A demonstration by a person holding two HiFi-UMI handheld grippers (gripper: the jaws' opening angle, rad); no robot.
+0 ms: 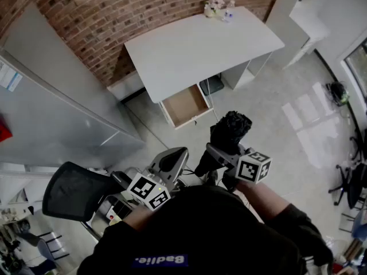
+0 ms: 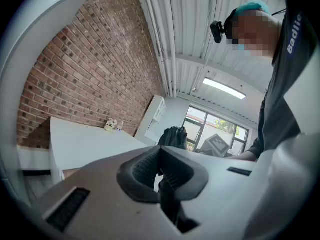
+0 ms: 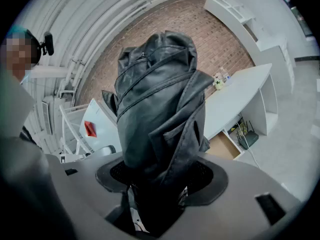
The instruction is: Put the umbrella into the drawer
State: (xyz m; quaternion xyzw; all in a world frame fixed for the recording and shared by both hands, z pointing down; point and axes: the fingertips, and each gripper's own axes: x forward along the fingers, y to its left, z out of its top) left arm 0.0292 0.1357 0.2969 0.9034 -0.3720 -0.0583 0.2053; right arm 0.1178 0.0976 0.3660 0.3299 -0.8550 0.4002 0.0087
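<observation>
A folded black umbrella [image 1: 229, 132] stands up between the jaws of my right gripper [image 1: 221, 153], which is shut on its lower end. In the right gripper view the umbrella [image 3: 157, 114] fills the middle, with the pads [image 3: 207, 176] pressed on both its sides. The wooden drawer [image 1: 186, 105] hangs open under the front of the white desk [image 1: 195, 44], ahead of both grippers; it also shows to the right of the umbrella as the drawer [image 3: 223, 145]. My left gripper [image 1: 172, 160] is held beside the right one, its jaws shut with nothing in them [image 2: 160, 171].
A black office chair [image 1: 71, 191] stands at the lower left, beside a large grey panel [image 1: 51, 107]. A small bunch of flowers [image 1: 217, 6] sits at the desk's far corner by the brick wall. A black box [image 1: 212, 85] lies under the desk.
</observation>
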